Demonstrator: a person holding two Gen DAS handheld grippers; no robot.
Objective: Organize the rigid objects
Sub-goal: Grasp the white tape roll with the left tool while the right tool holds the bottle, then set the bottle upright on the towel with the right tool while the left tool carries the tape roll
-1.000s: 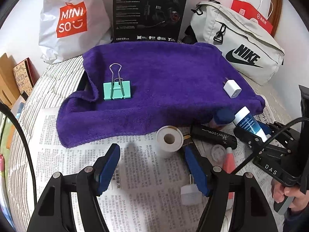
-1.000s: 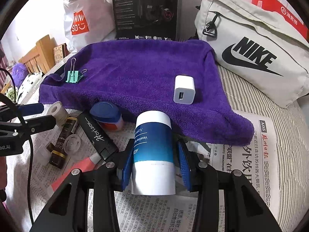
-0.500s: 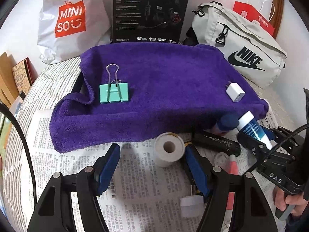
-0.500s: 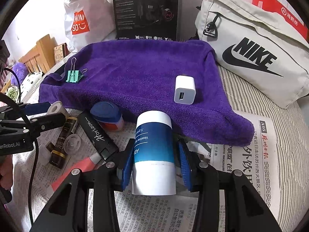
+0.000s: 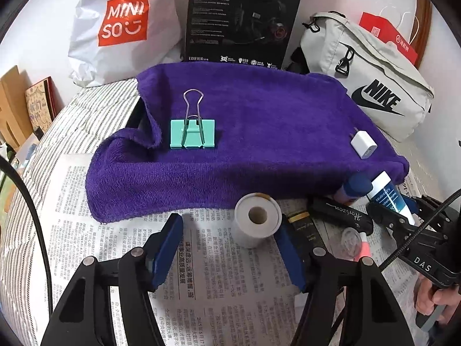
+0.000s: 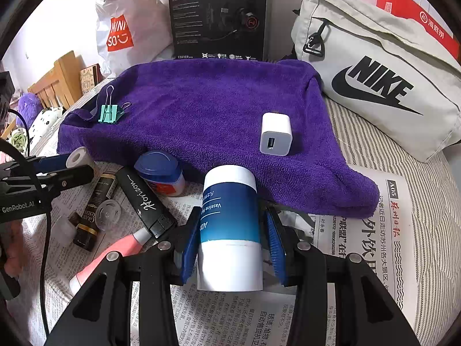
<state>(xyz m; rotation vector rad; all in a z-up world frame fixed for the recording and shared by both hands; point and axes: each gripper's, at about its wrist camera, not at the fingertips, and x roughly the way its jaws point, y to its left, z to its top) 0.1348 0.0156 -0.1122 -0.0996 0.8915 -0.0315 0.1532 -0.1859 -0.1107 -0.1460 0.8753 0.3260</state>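
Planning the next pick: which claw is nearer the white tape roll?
Left. The left claw is closing around the white tape roll; the right claw grips the Vaseline tube farther off.

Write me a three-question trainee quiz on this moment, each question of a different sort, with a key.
1. True or false: the white charger lies on the newspaper.
2. Which thing does the right tool grip? A) teal binder clip B) blue-and-white tube C) black pen
3. Fill in: the white tape roll sits between the fingers of the ____ tool.

Key:
1. False; it lies on the purple towel.
2. B
3. left; its jaws are closing, and only the right pad looks to be at the roll.
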